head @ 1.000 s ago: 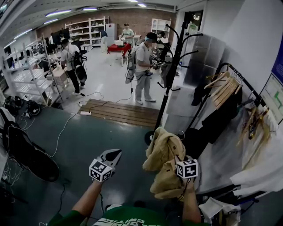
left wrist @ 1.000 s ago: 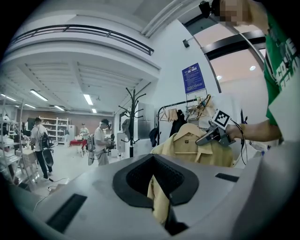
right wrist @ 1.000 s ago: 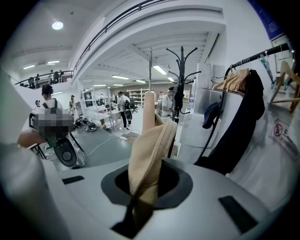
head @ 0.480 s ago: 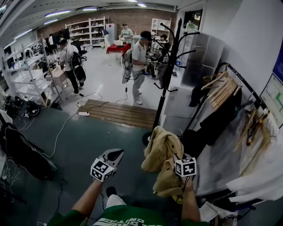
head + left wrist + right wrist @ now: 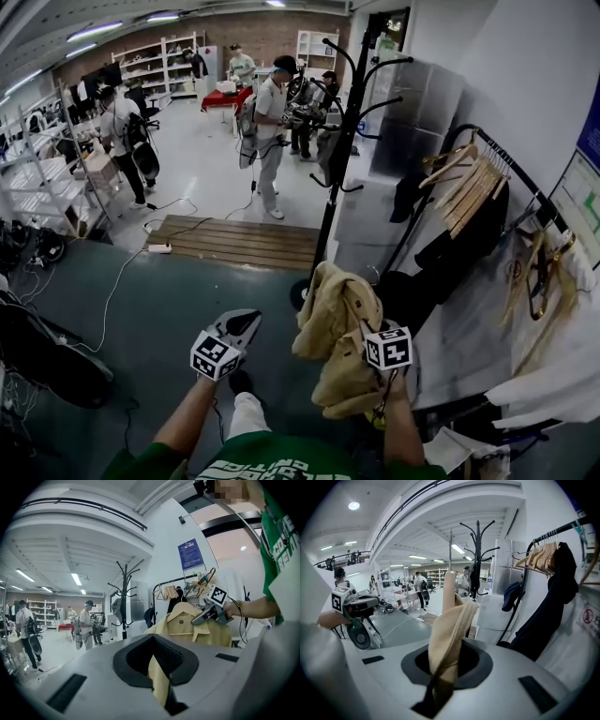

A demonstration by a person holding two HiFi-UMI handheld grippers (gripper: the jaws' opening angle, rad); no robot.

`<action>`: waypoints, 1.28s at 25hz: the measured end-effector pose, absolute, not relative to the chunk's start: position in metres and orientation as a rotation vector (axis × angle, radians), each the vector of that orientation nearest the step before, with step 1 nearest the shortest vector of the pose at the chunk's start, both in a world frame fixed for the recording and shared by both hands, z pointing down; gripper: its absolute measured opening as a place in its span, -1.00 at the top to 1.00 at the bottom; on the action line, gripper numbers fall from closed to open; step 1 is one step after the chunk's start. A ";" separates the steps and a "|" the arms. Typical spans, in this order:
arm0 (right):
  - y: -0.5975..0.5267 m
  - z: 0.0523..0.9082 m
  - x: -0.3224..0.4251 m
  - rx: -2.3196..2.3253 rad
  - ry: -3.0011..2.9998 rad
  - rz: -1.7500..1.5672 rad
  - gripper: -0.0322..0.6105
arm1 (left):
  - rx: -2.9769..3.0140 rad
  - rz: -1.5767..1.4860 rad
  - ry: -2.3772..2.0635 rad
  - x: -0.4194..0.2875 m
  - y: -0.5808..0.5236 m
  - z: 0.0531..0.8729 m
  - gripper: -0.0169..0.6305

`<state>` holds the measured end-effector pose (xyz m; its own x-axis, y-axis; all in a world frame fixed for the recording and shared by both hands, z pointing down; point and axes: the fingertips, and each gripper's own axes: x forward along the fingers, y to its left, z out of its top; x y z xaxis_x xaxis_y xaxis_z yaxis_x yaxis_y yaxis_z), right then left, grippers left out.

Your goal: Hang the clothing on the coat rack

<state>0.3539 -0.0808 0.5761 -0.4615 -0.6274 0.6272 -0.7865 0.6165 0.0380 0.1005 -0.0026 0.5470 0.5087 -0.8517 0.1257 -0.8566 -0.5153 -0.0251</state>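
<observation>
Centrally, one tan shirt (image 5: 333, 342) on a pale wooden hanger (image 5: 181, 607) hangs from the right gripper (image 5: 197, 619). Its jaws are closed on a fold of the cloth near the collar, and the fabric rises out of the slit between them.

Left gripper (image 5: 247, 322): beside the right one and clear of the shirt. Its jaws are slightly parted and hold nothing; a strip of tan shows through the gap.

Beyond both grippers' tips stands one black coat rack (image 5: 339, 131). A grey item (image 5: 116, 612) hangs from its hooks, and the shirt is not yet on it.

To the right of the right gripper, one black clothes rail (image 5: 506, 155) carries a bunch of wooden hangers (image 5: 469, 183), too tightly packed to count, and one dark garment (image 5: 464, 248).

Farther off, to the left of the left gripper, white shelf units (image 5: 37, 187) hold goods too small to identify.

Count: two grippers, one shirt, one coat rack, one rail.
</observation>
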 end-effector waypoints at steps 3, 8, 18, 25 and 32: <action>-0.097 0.578 0.339 1.111 -2.225 0.348 0.76 | 2.717 0.186 -1.484 0.090 -0.033 0.547 0.94; -0.127 0.578 0.307 1.123 -2.208 0.357 0.76 | 2.751 0.185 -1.426 0.065 -0.079 0.543 0.94; -0.186 0.561 0.250 1.200 -2.197 0.383 0.76 | 2.798 0.189 -1.348 0.004 -0.154 0.529 0.94; -0.239 0.565 0.209 1.232 -2.191 0.400 0.76 | 2.801 0.197 -1.337 -0.042 -0.208 0.534 0.94; -0.269 0.560 0.166 1.266 -2.168 0.423 0.76 | 2.808 0.189 -1.290 -0.082 -0.245 0.534 0.94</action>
<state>0.1660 -0.2694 0.5598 -0.3759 -0.6811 0.6284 -0.8673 0.4974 0.0204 -0.0820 -0.2447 0.5342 0.6457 -0.7525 0.1297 -0.7580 -0.6521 -0.0097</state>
